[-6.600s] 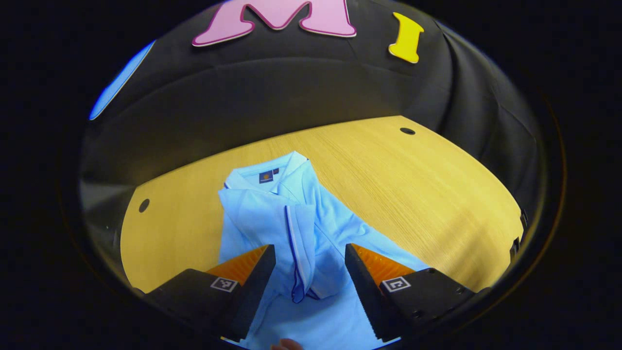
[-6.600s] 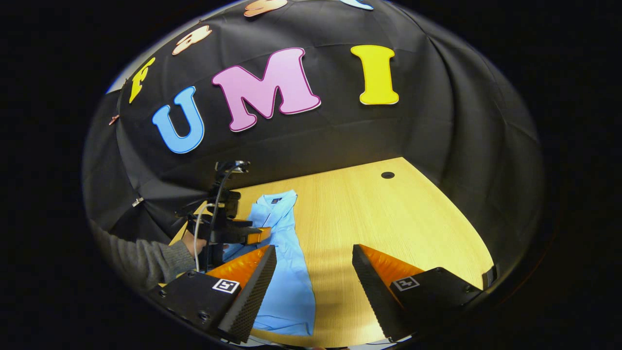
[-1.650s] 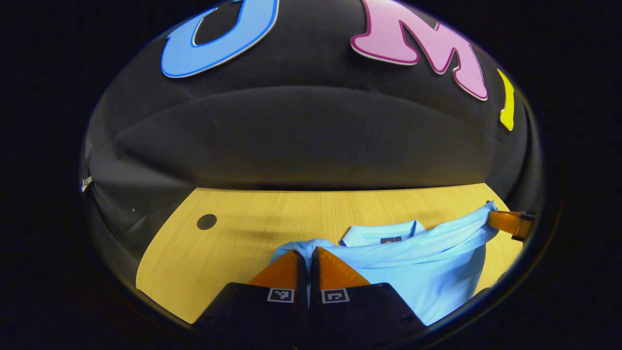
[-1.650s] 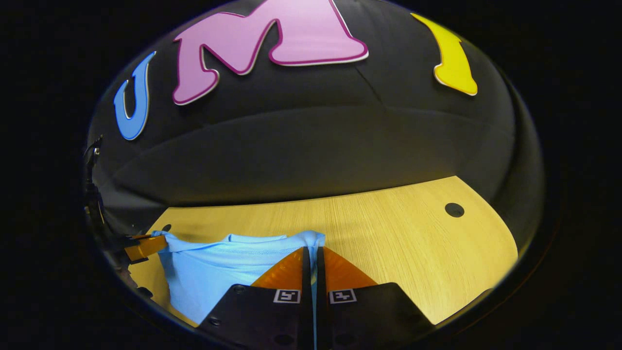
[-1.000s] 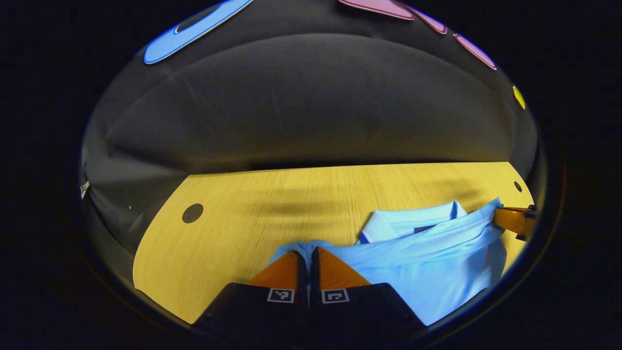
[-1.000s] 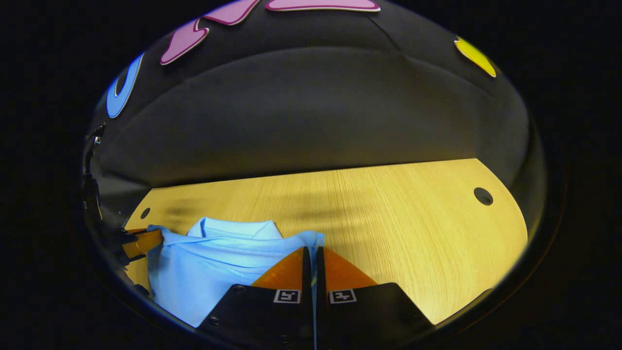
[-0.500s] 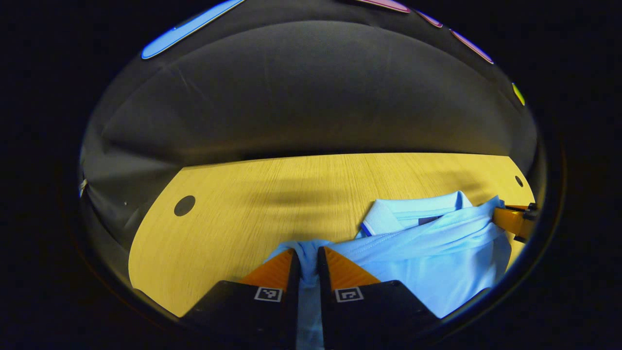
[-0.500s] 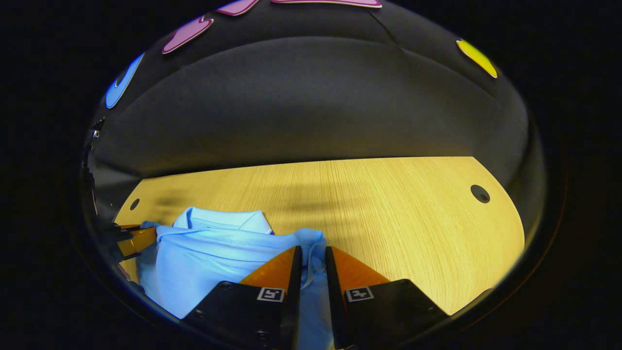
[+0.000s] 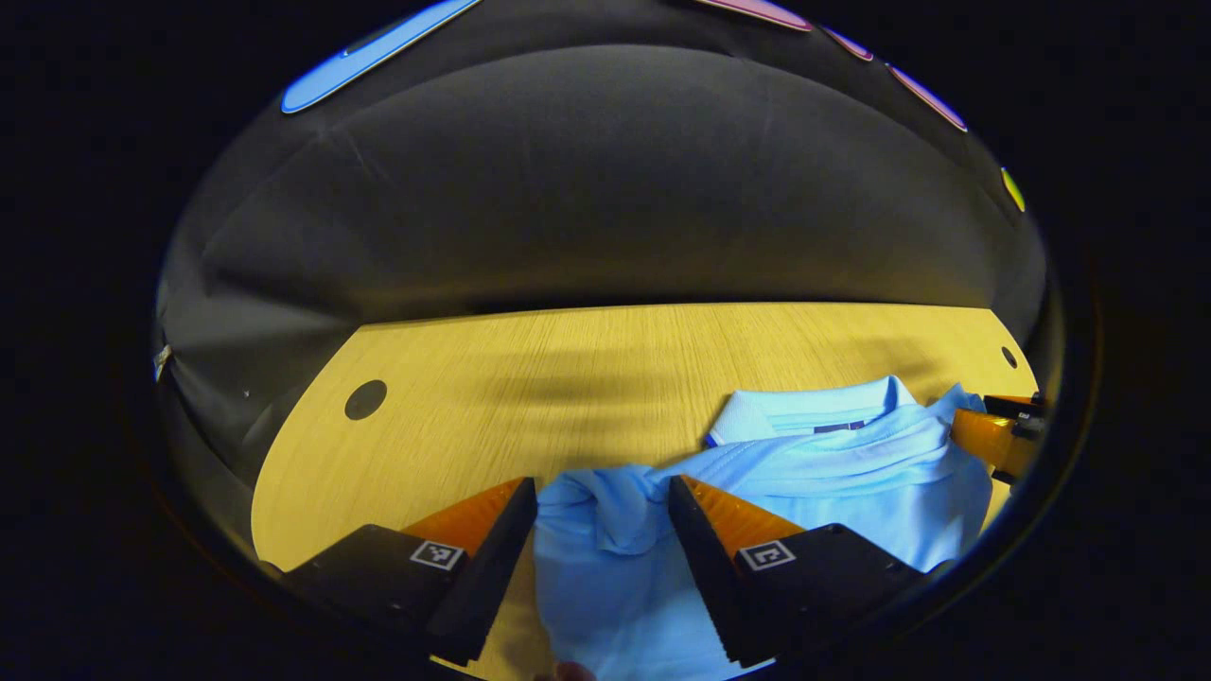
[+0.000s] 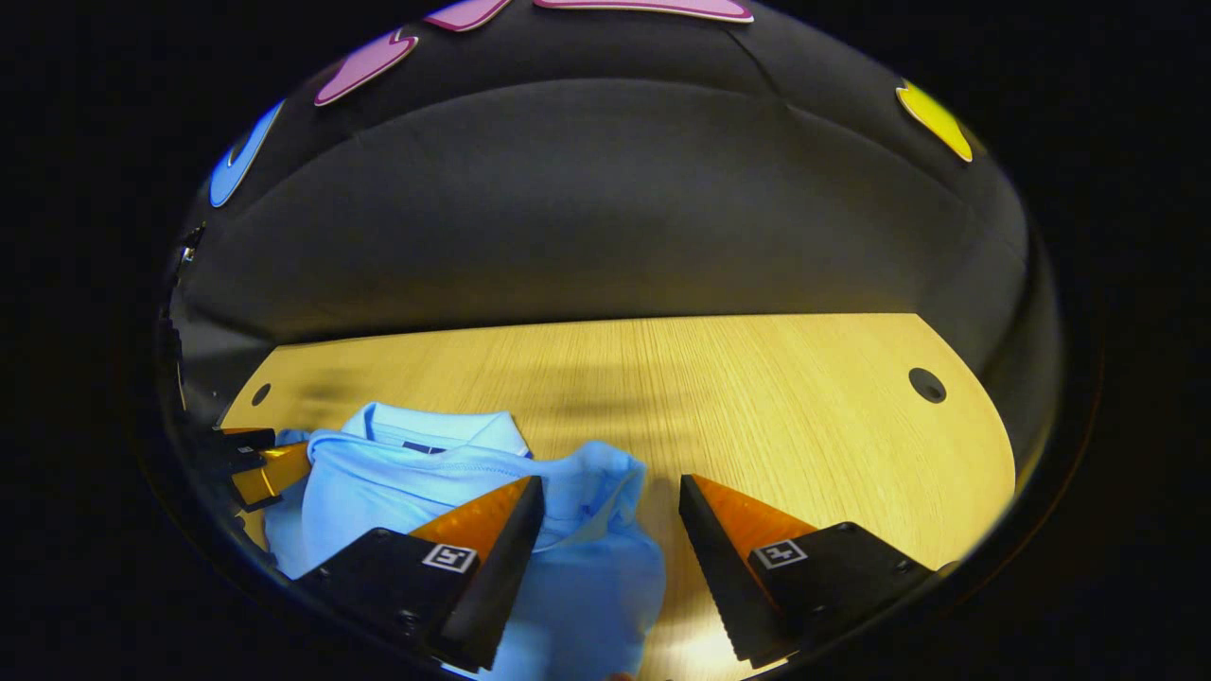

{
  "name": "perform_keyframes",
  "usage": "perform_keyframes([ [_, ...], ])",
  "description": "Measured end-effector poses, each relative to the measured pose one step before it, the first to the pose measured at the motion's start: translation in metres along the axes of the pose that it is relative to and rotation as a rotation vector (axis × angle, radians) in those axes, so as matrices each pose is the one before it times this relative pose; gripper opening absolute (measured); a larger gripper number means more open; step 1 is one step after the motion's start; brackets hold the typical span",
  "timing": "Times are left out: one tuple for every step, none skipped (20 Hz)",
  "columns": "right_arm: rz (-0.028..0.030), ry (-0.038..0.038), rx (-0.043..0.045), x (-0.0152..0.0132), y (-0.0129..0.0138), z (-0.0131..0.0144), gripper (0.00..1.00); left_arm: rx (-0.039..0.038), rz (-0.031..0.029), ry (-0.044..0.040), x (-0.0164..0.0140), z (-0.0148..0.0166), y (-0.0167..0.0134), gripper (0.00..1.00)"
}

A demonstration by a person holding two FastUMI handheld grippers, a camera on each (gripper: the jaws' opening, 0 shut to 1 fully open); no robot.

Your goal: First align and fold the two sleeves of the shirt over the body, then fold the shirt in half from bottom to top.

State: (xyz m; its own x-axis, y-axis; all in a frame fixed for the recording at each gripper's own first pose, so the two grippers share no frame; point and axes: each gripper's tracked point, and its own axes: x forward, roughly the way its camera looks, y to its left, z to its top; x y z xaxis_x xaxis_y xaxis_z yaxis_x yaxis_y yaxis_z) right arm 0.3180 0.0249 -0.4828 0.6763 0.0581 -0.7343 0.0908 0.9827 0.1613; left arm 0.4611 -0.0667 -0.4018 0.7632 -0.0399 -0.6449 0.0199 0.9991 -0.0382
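Shirt (image 9: 833,473): light blue, folded in half on the wooden table (image 9: 568,378), hem edge brought up near the collar (image 9: 804,416); the top layer is wrinkled, corners bunched.
Left gripper (image 9: 603,515): jaws wide apart, a bunched corner lies between them, not pressed.
Right gripper (image 10: 610,520): jaws wide apart over the other corner, not pressing.

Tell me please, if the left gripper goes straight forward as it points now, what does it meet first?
Most likely the bunched corner of the light blue shirt, which lies between the open fingers of the left gripper. Beyond it comes the bare wooden table; depth is uncertain.
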Motion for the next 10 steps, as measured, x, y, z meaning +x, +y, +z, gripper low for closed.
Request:
perform_keyframes([
  [0.00205,-0.00797,-0.00377,-0.00313,0.00118,0.0023,0.93,-0.00294,0.00282,-0.00491,-0.00352,0.00159,-0.00013,0.92],
  [-0.0002,-0.0111,-0.00179,-0.00497,0.00049,0.00452,0.99,0.00136,0.00991,-0.00899,-0.00427,0.00228,0.00209,0.94],
  [0.00313,-0.01628,0.00475,-0.00508,0.00176,0.00433,0.99,-0.00109,-0.00169,-0.01303,-0.00531,0.00289,-0.00001,0.95],
  [0.00165,-0.01549,0.00264,-0.00671,0.00158,0.00389,0.99,-0.00533,-0.01623,-0.01683,-0.00658,0.00266,-0.00438,0.98],
  [0.00303,-0.01421,-0.00024,-0.00787,0.0,0.00299,0.99,-0.00146,-0.02302,-0.02384,-0.00922,0.00496,-0.00444,0.98],
  [0.00451,-0.01549,-0.00291,-0.0085,0.00076,0.00446,0.99,0.00608,-0.01583,-0.03041,-0.00897,0.00471,-0.00286,0.98],
  [0.00551,-0.01867,-0.00459,-0.01051,0.00006,0.00291,0.99,0.01539,-0.00709,-0.02677,-0.01142,0.00556,-0.00113,0.98],
  [0.00162,-0.01686,-0.0057,-0.01213,-0.00052,0.00356,0.99,0.01821,-0.00332,-0.02964,-0.01194,0.00625,0.00059,0.98],
  [0.00221,-0.01703,-0.00359,-0.01316,-0.00059,0.00371,0.99,0.01766,-0.002,-0.0236,-0.01264,0.00579,-0.00254,0.98],
  [0.00218,-0.0135,0.00064,-0.0144,-0.00079,0.00345,0.99,0.00805,-0.00519,-0.0266,-0.01502,0.00759,-0.0024,0.98],
])
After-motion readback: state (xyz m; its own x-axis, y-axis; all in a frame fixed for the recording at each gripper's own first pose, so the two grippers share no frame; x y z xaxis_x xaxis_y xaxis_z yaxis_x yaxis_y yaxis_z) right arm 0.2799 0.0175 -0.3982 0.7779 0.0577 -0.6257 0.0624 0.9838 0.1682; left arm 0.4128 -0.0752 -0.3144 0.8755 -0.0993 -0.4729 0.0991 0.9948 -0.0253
